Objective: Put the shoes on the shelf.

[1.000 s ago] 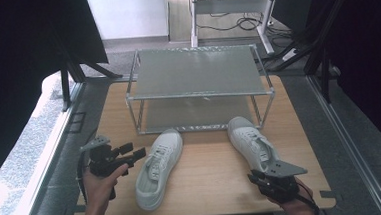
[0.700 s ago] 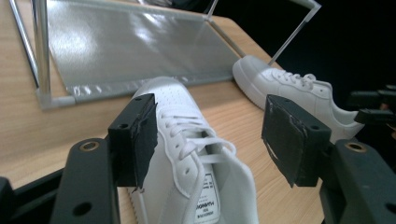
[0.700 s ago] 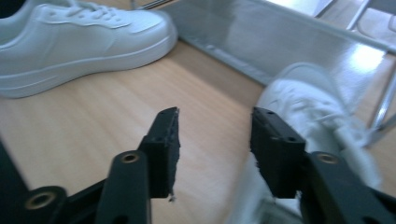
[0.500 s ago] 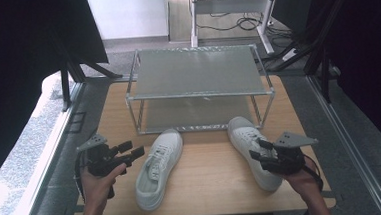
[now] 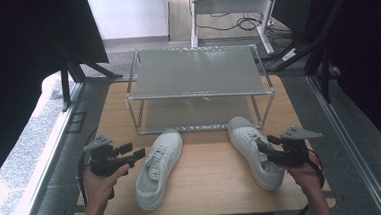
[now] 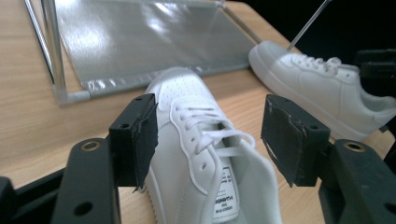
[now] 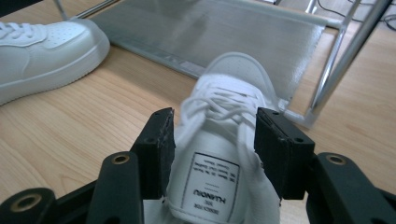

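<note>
Two white lace-up sneakers lie on the wooden table, toes toward a metal rack. The left sneaker [image 5: 159,169] [image 6: 187,140] is angled, and my left gripper [image 5: 132,151] [image 6: 219,126] hangs open just left of its heel end, the jaws framing its laces and tongue without touching. Over the heel of the right sneaker [image 5: 245,134] [image 7: 229,74], my right gripper [image 5: 263,144] [image 7: 212,140] stands open. Its pads [image 7: 159,140] straddle the collar and labelled tongue. The right sneaker [image 6: 317,88] also shows far off in the left gripper view.
A two-shelf metal rack [image 5: 196,69] stands at the back of the table [image 5: 213,181], its lower shelf [image 7: 224,32] just beyond the toes. Chrome legs [image 7: 341,65] rise at its corners. Floor and dark stands surround the table.
My right gripper has moved forward from the table's front edge to over the right sneaker's heel. The left gripper has barely moved.
</note>
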Demonstrator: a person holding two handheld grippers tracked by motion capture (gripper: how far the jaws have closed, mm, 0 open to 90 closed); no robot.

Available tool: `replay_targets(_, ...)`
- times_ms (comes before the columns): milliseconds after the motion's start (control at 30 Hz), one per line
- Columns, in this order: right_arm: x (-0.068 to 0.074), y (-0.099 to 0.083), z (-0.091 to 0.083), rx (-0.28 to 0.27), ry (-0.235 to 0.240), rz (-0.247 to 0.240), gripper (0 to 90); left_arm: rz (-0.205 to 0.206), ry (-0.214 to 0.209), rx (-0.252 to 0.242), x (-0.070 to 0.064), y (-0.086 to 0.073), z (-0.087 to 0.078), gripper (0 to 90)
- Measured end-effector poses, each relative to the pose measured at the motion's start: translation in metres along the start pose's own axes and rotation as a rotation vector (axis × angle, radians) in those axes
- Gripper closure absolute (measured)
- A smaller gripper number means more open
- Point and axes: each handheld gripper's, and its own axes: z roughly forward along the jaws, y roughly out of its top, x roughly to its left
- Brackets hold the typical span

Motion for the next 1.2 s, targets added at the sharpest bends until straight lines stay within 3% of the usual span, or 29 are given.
replay_targets(133, -0.004, -0.002, 0.0, -0.007, 0.013, 0.023, 47.6, -0.015, -0.003, 0.03, 0.002, -0.006, 0.01, 37.6)
replay_targets(200, -0.006, -0.003, -0.001, -0.009, 0.022, 0.031, 47.5, -0.009, -0.009, 0.066, 0.002, -0.01, 0.018, 37.6)
replay_targets(333, -0.006, -0.003, -0.003, -0.01, 0.021, 0.027, 47.6, 0.001, -0.008, 0.088, 0.0, -0.012, 0.022, 39.4)
replay_targets(500, -0.007, -0.005, -0.007, -0.027, 0.038, 0.047, 47.8, 0.005, 0.021, 0.121, -0.001, -0.017, 0.026, 41.5)
replay_targets(633, -0.01, -0.008, -0.007, -0.007, 0.046, 0.047, 47.9, 0.007, 0.041, 0.148, 0.001, -0.022, 0.03, 42.4)
replay_targets(867, -0.014, -0.013, 0.001, 0.047, -0.005, 0.032, 48.3, 0.002, 0.083, 0.155, 0.001, -0.026, 0.033, 45.8)
replay_targets(1200, -0.018, -0.018, 0.015, 0.102, -0.046, 0.065, 49.3, 0.017, 0.087, 0.189, 0.0, -0.03, 0.041, 48.1)
